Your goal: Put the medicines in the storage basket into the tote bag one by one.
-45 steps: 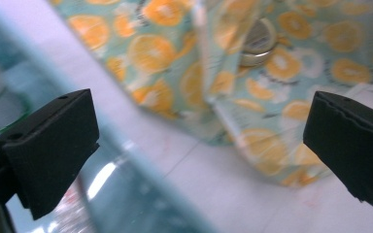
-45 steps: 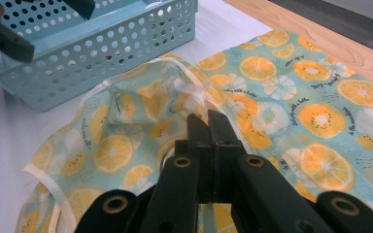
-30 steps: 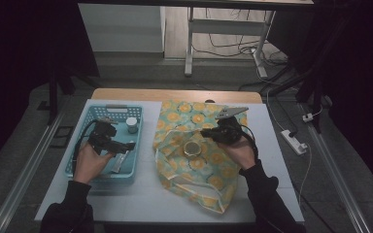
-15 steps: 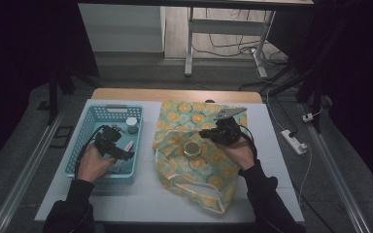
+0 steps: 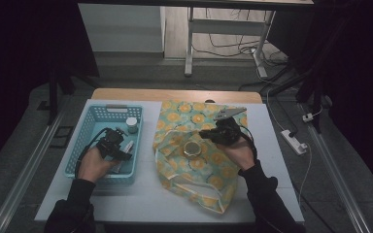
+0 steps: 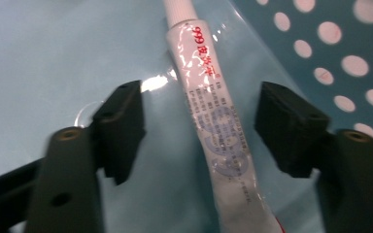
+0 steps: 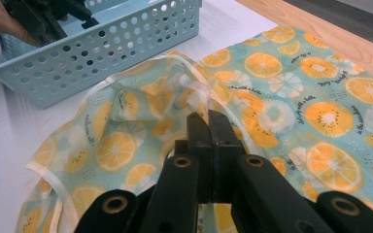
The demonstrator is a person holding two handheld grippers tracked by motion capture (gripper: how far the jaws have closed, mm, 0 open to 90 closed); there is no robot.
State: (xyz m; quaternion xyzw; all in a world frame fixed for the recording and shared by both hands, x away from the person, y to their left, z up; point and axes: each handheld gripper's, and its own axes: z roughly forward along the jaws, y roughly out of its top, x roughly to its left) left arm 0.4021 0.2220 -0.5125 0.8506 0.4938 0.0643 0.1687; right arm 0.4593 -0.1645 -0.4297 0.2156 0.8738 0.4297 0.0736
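Note:
A white tube with red print (image 6: 213,131) lies on the floor of the light-blue basket (image 5: 108,108). My left gripper (image 6: 201,104) reaches down into the basket (image 6: 349,53) with a jaw on either side of the tube. The jaws have just been closing, but a gap remains between each pad and the tube. In the high view this gripper (image 5: 121,151) is near the basket's middle. My right gripper (image 7: 209,116) is shut on a raised fold of the orange-print cloth bag (image 7: 291,111). It sits at the bag's (image 5: 194,170) upper right (image 5: 210,134).
A small white-capped jar (image 5: 132,124) stands at the basket's far end. A round gold-lidded jar (image 5: 192,148) rests on the bag. The white table (image 5: 126,204) has a wooden strip along its far edge (image 5: 175,94). A power strip (image 5: 294,141) lies on the floor at right.
My left gripper has sunk deeper into the basket, onto the tube. The right gripper and the bag have stayed where they were.

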